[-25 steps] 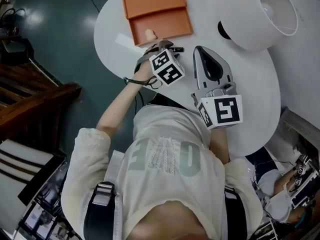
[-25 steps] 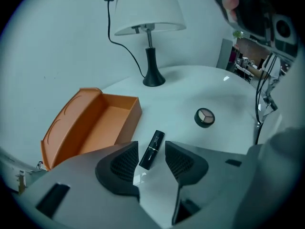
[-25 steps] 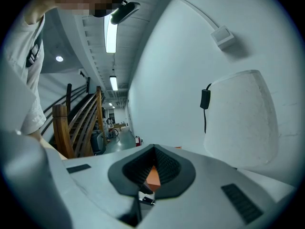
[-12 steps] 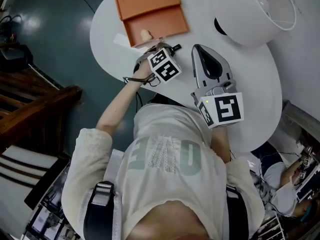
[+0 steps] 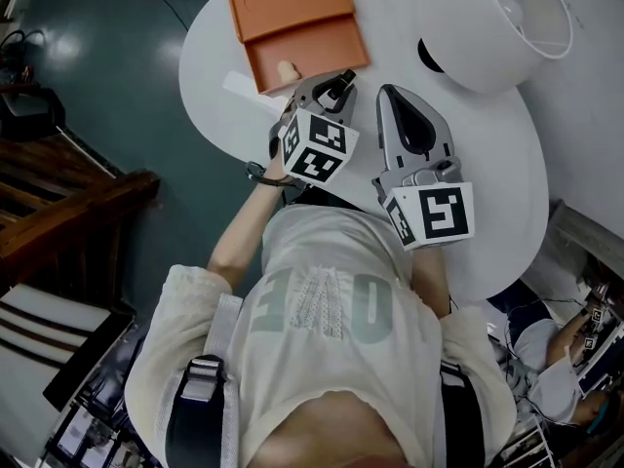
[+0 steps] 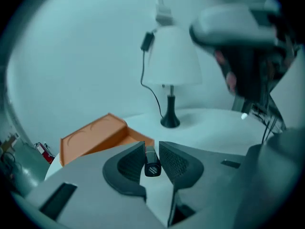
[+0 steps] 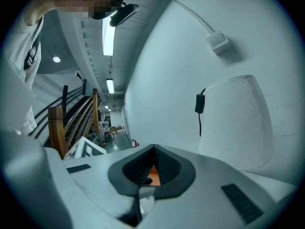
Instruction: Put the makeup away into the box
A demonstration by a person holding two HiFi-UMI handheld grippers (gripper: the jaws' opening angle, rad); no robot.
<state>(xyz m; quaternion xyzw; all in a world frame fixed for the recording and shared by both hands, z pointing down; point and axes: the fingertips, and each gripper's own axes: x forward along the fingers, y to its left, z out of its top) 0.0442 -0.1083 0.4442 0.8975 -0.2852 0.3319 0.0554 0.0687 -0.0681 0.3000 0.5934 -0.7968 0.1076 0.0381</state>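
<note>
My left gripper (image 5: 336, 82) hangs just in front of the open orange box (image 5: 310, 55), above the white table (image 5: 507, 174). Its jaws have just been closing and now pinch a slim black makeup tube (image 6: 152, 164), which stands between the pads and pokes toward the camera in the left gripper view (image 6: 151, 148). The tube's tip (image 5: 344, 77) shows black at the jaw ends. A small beige item (image 5: 286, 69) lies in the box tray; the lid (image 5: 291, 2) lies flat behind. My right gripper (image 5: 389, 94) hovers to the right, shut and empty (image 7: 153, 150).
A white lamp (image 5: 499, 25) with a black base (image 5: 433, 58) stands at the table's back right, its cord running to the wall. A white card (image 5: 238, 79) lies left of the box. The table edge and dark floor are to the left.
The left gripper has closed on the black tube and lifted it off the table, tilting as it rose. The right gripper has stayed put.
</note>
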